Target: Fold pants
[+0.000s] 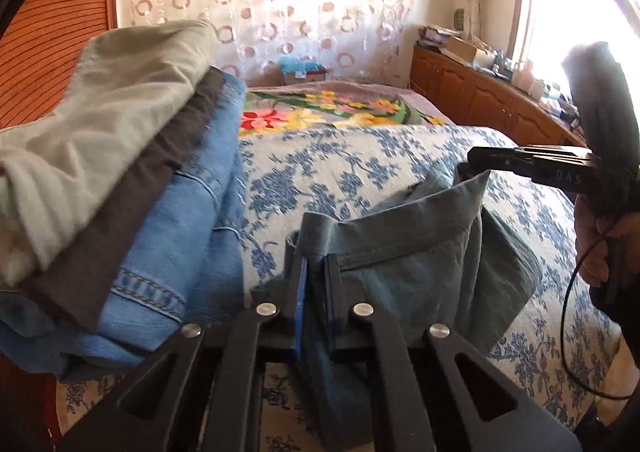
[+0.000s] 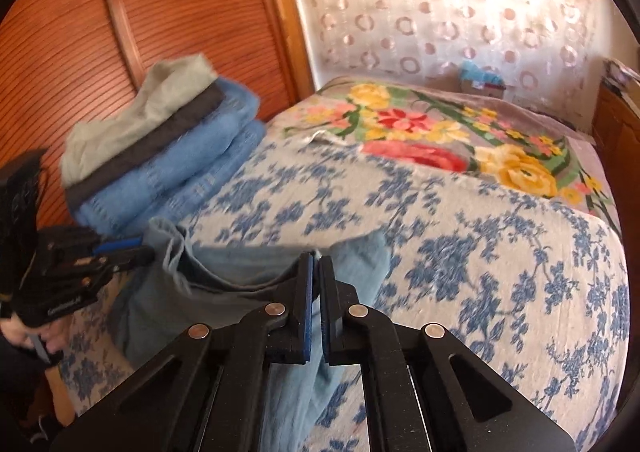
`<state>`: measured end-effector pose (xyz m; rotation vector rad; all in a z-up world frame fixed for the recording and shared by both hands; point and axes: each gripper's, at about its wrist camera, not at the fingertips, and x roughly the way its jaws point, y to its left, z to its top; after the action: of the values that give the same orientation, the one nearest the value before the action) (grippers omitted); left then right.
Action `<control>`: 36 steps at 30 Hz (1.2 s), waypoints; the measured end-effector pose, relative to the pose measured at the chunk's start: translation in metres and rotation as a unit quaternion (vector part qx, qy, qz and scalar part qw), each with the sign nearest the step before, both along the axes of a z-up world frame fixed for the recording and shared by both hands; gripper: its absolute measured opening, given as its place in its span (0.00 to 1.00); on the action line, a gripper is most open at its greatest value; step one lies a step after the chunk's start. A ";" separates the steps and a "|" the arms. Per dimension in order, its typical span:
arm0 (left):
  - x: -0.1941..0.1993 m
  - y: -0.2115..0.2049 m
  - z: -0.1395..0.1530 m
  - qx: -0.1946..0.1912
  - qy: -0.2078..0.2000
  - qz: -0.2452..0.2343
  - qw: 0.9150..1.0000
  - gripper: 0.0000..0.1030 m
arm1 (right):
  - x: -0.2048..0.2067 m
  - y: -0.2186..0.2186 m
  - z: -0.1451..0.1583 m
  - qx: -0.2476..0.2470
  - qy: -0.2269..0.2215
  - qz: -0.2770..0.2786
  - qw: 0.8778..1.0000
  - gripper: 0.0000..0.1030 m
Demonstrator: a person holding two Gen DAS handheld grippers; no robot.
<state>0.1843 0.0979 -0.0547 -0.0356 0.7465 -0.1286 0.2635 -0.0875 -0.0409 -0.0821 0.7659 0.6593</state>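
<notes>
Grey-blue pants [image 1: 404, 252] hang by the waistband over the bed's near edge. My left gripper [image 1: 316, 264] is shut on one end of the waistband. My right gripper [image 2: 317, 264] is shut on the other end; the same pants [image 2: 224, 292] droop below it. In the left wrist view the right gripper [image 1: 466, 167] comes in from the right, pinching the far corner of the waistband. In the right wrist view the left gripper [image 2: 140, 248] shows at the left, holding the cloth's left end. The pant legs are hidden below the frame.
A stack of folded clothes [image 1: 132, 179], light grey-green on dark grey on blue denim, sits on the bed at left, also in the right wrist view [image 2: 160, 147]. The bed has a blue-flowered cover [image 2: 480, 252] and a bright floral blanket [image 2: 440, 131]. Wooden cabinets [image 1: 480, 95] stand at right.
</notes>
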 end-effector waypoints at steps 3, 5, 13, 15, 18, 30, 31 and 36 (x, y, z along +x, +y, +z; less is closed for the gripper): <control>0.001 0.004 0.000 0.004 -0.001 0.012 1.000 0.04 | 0.013 -0.005 0.004 0.014 0.008 -0.043 0.999 0.03; 0.001 0.006 0.000 -0.003 0.002 0.013 1.000 0.04 | 0.014 -0.009 0.006 0.022 0.007 -0.044 0.999 0.03; -0.006 0.003 0.001 -0.012 0.005 0.002 1.000 0.41 | -0.014 -0.015 0.006 -0.001 0.012 -0.018 1.000 0.14; -0.010 0.002 0.001 -0.014 0.006 -0.006 1.000 0.44 | -0.023 -0.016 0.005 -0.008 0.016 -0.012 1.000 0.19; -0.018 -0.001 0.002 -0.019 -0.001 -0.015 1.000 0.65 | -0.036 -0.019 0.003 -0.019 0.020 -0.013 1.000 0.34; -0.045 0.000 -0.007 -0.024 0.016 -0.006 1.000 0.66 | -0.071 -0.019 -0.020 -0.040 0.057 -0.004 0.998 0.38; -0.047 0.000 -0.009 -0.023 0.020 -0.005 1.000 0.66 | -0.071 -0.019 -0.020 -0.040 0.057 -0.004 0.998 0.38; -0.057 0.002 -0.022 -0.025 0.039 -0.005 0.999 0.66 | -0.078 -0.020 -0.030 -0.040 0.075 -0.009 0.996 0.38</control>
<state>0.1276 0.0994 -0.0767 -0.0842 0.8209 -0.1561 0.1853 -0.1074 -0.0704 -0.0987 0.9359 0.6224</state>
